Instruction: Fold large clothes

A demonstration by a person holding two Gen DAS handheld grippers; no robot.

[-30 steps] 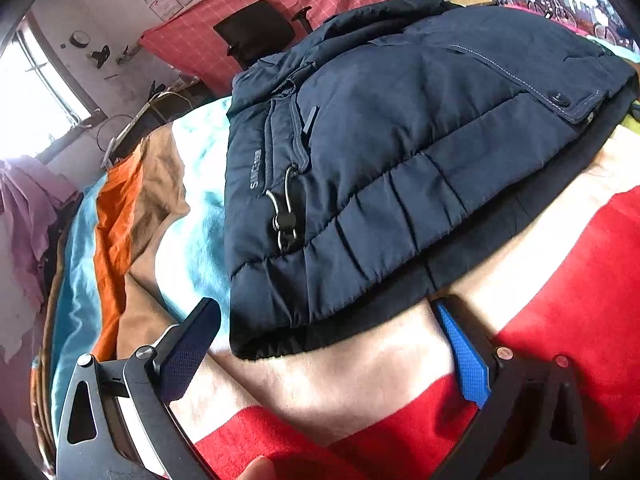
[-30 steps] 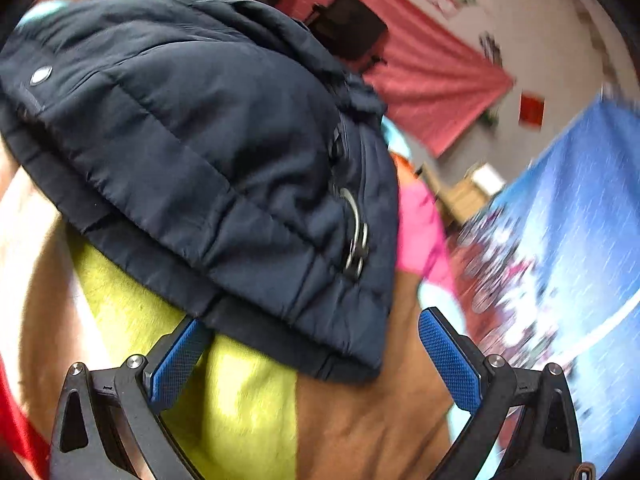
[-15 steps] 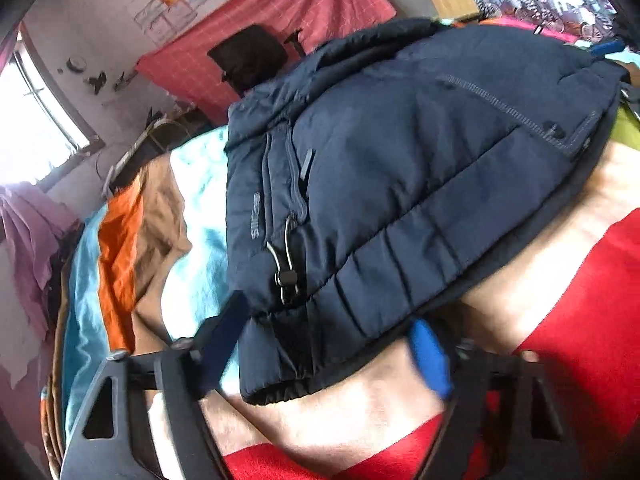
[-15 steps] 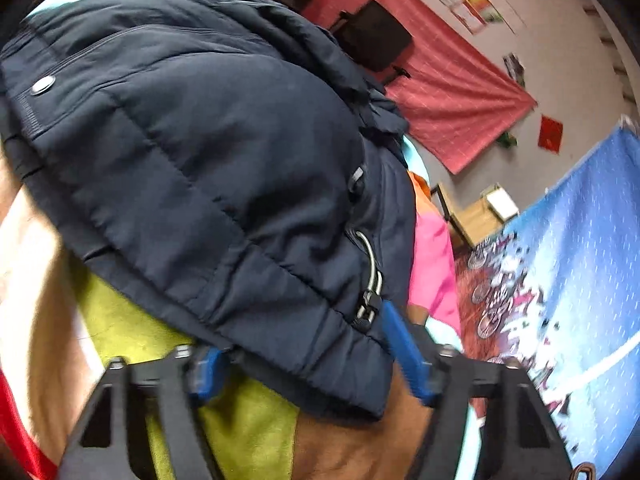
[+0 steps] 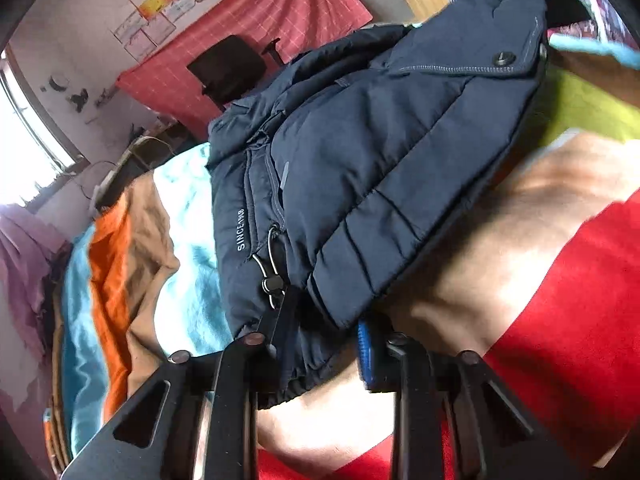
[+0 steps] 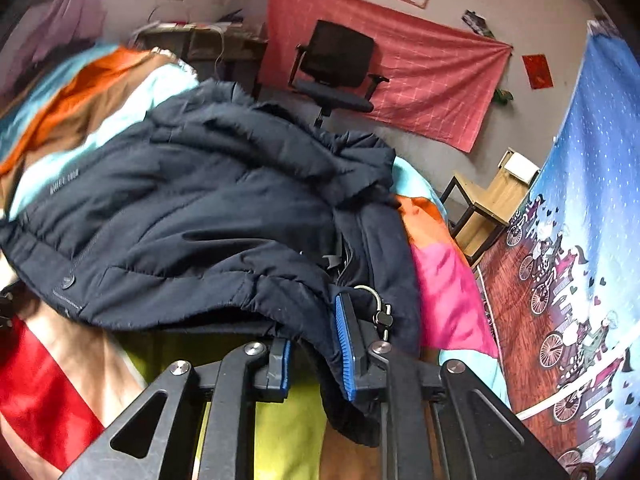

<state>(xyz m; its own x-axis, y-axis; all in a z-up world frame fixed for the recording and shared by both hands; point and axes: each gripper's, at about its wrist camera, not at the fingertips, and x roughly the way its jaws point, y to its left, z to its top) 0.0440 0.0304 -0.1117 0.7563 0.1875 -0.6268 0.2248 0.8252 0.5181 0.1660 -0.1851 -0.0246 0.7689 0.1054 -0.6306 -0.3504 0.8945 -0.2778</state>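
A dark navy padded jacket [image 5: 360, 168] lies on a striped blanket [image 5: 560, 288]; it also shows in the right wrist view [image 6: 208, 216]. My left gripper [image 5: 320, 344] is shut on the jacket's hem at its left bottom corner, beside the drawcord toggle [image 5: 272, 284]. My right gripper [image 6: 316, 352] is shut on the hem at the right bottom corner, next to the other cord loop [image 6: 376, 308]. Both corners are lifted off the blanket. The fingertips are partly hidden in fabric.
The blanket [image 6: 48, 384] has red, beige, lime, orange and cyan stripes. A black office chair [image 6: 336, 68] stands before a red wall cloth [image 6: 420, 80]. A wooden stool [image 6: 488, 204] and a blue printed hanging [image 6: 580, 240] are at the right.
Both grippers moved forward onto the jacket's bottom hem and closed on it. The gripped corners have risen and the jacket has bunched up toward the far side.
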